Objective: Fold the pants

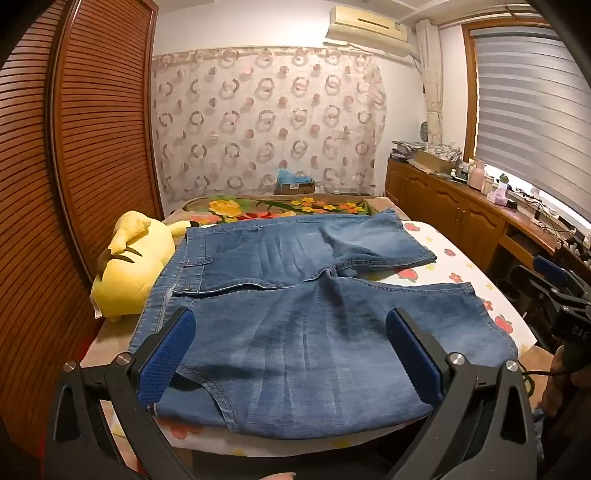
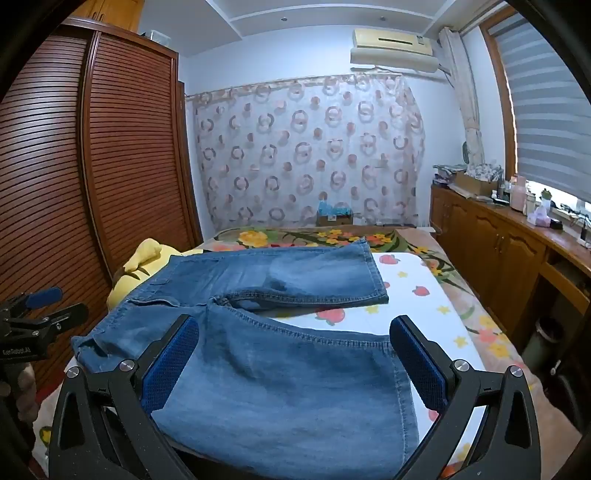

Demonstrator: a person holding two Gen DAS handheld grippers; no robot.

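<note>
Blue-padded fingers (image 1: 168,354) of the left gripper (image 1: 291,354) stand wide apart at the bottom of the left wrist view, clamped on nothing, with denim showing between them. The pants (image 1: 295,314) lie spread flat on the bed (image 1: 458,266), on a white sheet printed with red and yellow flowers. Their waistband sits toward 9 o'clock, beside a yellow plush toy (image 1: 129,269), and both legs run toward 3 o'clock, one nearer the camera, the other farther back; the two are parted, with sheet visible in the gap.

At 3 o'clock in that view the right gripper (image 1: 554,284) appears off the bed's edge, black with a blue pad, its body marked with the letters "DAS", the rest cut off. Its own camera shows its fingers (image 2: 417,358) likewise spread wide over the near leg of the pants (image 2: 288,376), holding nothing. In this view the left gripper (image 2: 40,306) sits at 9 o'clock, bearing a white label that reads roughly "GenRobot.AI", though the print is small.

Beyond the bed, at 12 o'clock, hangs a curtain (image 1: 266,122) patterned with rings, with an air conditioner (image 1: 369,26) above it; writing on the unit is too small to read. A slatted wooden wardrobe (image 1: 92,129) fills 9 to 10 o'clock, and a cluttered wooden surface (image 2: 517,225) runs below the window blind at 2 to 3 o'clock.
</note>
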